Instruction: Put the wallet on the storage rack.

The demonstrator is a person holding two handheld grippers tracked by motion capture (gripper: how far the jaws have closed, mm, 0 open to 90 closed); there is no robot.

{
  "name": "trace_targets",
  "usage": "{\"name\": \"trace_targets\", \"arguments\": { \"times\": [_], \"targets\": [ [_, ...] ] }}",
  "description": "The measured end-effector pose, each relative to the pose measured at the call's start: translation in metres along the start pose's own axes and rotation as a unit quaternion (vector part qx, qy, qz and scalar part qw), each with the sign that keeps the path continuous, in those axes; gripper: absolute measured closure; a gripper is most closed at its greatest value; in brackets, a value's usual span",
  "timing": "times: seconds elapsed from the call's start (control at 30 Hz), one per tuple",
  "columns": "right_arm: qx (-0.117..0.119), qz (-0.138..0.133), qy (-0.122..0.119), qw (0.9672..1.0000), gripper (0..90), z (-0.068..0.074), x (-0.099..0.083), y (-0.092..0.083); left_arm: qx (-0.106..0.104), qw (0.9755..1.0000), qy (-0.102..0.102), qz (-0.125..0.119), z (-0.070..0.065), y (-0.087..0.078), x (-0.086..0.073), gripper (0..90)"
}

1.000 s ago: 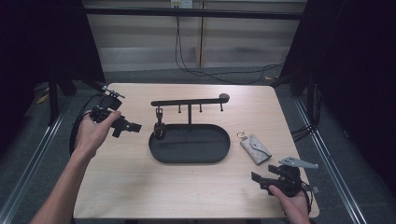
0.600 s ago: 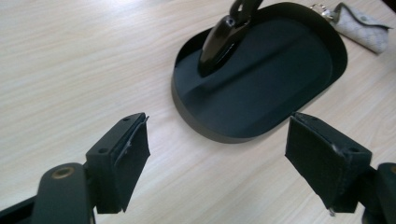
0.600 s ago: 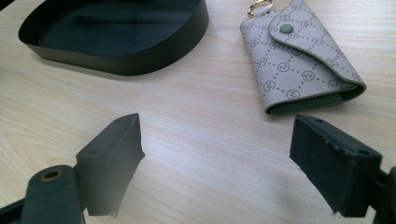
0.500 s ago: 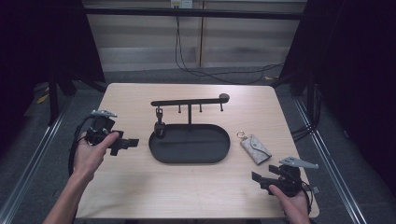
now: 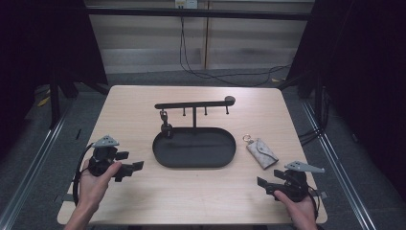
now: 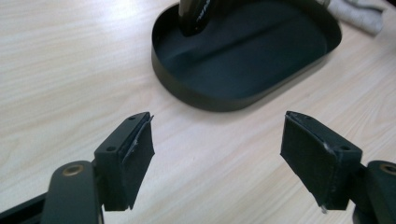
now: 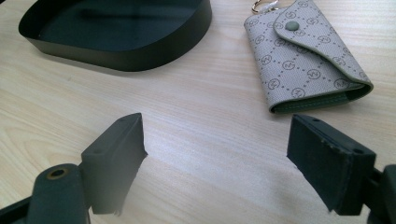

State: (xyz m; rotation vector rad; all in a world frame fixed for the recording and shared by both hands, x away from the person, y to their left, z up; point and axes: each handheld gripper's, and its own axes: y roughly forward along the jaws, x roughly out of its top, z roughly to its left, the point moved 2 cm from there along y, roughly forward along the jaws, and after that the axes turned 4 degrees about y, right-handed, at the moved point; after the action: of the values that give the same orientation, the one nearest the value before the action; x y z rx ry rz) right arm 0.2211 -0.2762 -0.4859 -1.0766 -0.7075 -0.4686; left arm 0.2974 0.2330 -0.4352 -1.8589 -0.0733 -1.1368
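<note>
Your left hand has come down and toward you since the earlier frames, from the far left corner of the table to its near left part, while your right hand has kept its place at the near right edge.

From the high view, your left gripper (image 5: 136, 166) sits just left of the black tray (image 5: 194, 164), jaws pointing right at it. Your right gripper (image 5: 263, 184) points left, and the key pouch (image 5: 262, 152) lies just beyond it, between it and the tray's right end. Your right hand is plainly the nearer one; the left has the whole tray in between.

Along the left gripper's jaws, nothing sits between the pads: the jaws stand released over bare wood, with the tray ahead and a dark fob (image 6: 196, 14) hanging into its end.

Along the right gripper's jaws, they have just been closing a little yet remain apart, gripping nothing. The pouch (image 7: 306, 56) lies ahead and to the right of the gap, long axis running diagonally, key ring (image 7: 264, 5) at the far end, snap flap up. You probably need to swing right and square up across its narrow width.
</note>
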Motion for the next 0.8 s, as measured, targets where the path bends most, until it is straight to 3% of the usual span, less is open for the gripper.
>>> {"name": "trace_targets", "arguments": {
  "times": [0.03,0.27,0.37,0.57,0.8],
  "targets": [
    [0.002,0.001,0.001,1.0000,18.6,0.000,0.000,0.001,0.010,0.9999,0.008,-0.001,-0.003,0.000,-0.004,24.5],
    [-0.002,0.021,-0.009,0.9997,19.4,0.002,0.003,0.003,-0.017,0.9993,0.032,-0.002,-0.019,-0.003,-0.026,23.3],
    [-0.005,0.026,-0.015,0.9995,19.4,0.003,0.008,0.003,-0.020,0.9994,0.020,-0.020,-0.021,-0.004,-0.039,23.2],
    [0.006,0.036,-0.013,0.9992,19.2,-0.002,0.023,0.009,-0.029,0.9994,-0.002,-0.016,-0.014,0.000,-0.053,20.9],
    [0.007,0.061,-0.008,0.9981,23.7,-0.010,0.037,0.012,-0.018,0.9993,0.000,-0.033,-0.012,-0.008,-0.058,20.5]
  ]
}}
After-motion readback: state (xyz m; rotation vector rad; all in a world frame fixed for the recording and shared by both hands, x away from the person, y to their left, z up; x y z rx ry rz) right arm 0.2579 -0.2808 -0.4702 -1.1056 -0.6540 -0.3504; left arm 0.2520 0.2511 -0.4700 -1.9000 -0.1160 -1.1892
